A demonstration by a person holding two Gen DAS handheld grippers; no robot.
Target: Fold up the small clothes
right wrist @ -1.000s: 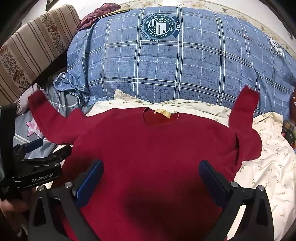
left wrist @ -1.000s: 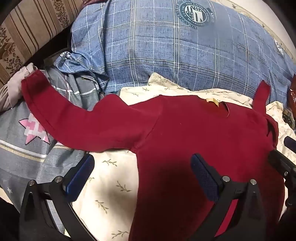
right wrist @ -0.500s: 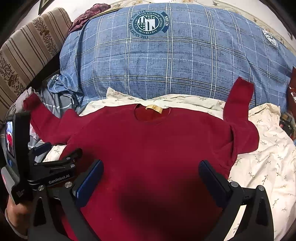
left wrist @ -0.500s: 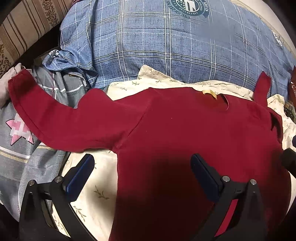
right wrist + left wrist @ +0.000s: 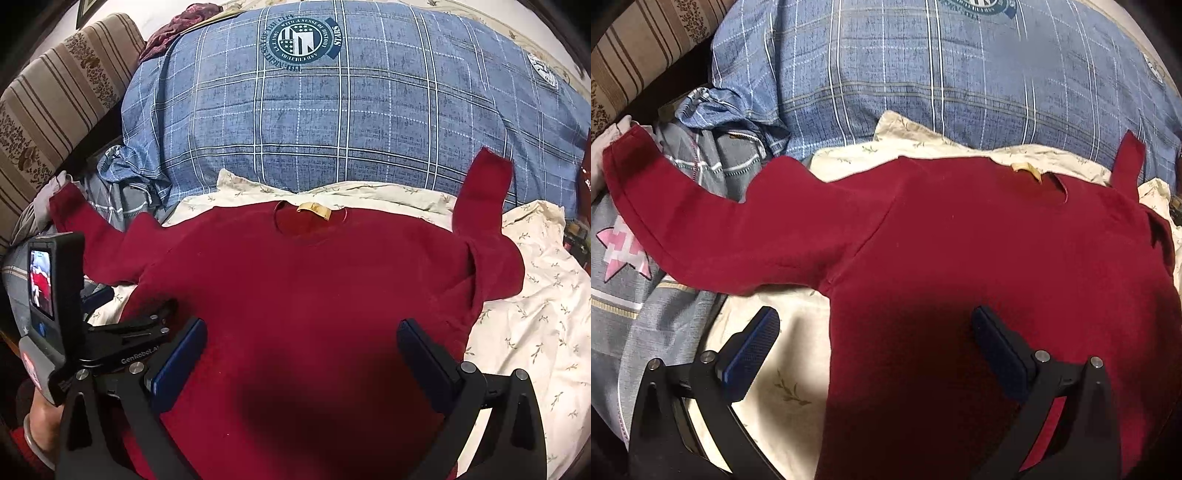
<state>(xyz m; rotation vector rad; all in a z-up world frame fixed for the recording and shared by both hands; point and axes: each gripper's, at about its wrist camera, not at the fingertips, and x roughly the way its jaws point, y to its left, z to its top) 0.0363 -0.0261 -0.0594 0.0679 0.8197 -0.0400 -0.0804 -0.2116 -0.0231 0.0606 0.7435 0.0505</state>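
A dark red long-sleeved top (image 5: 306,288) lies spread flat on a cream leaf-print sheet (image 5: 532,314), neckline and tan label (image 5: 314,211) facing away from me. Its left sleeve (image 5: 701,229) stretches out over grey bedding; its right sleeve (image 5: 484,192) bends upward onto the blue quilt. My left gripper (image 5: 875,339) hovers open over the top's left side seam, holding nothing. My right gripper (image 5: 301,354) hovers open above the lower body of the top, empty. The left gripper's body (image 5: 122,343) and the hand holding it show at the left of the right wrist view.
A bulky blue plaid quilt (image 5: 351,110) with a round crest fills the back. Grey bedding with a pink star (image 5: 624,254) lies at the left. A striped brown cushion (image 5: 48,103) stands at the far left. Crumpled blue cloth (image 5: 727,110) sits near the left sleeve.
Both grippers have drifted slightly; the left gripper's body now sits closer to the right one. The red top lies as before, and both grippers stay open.
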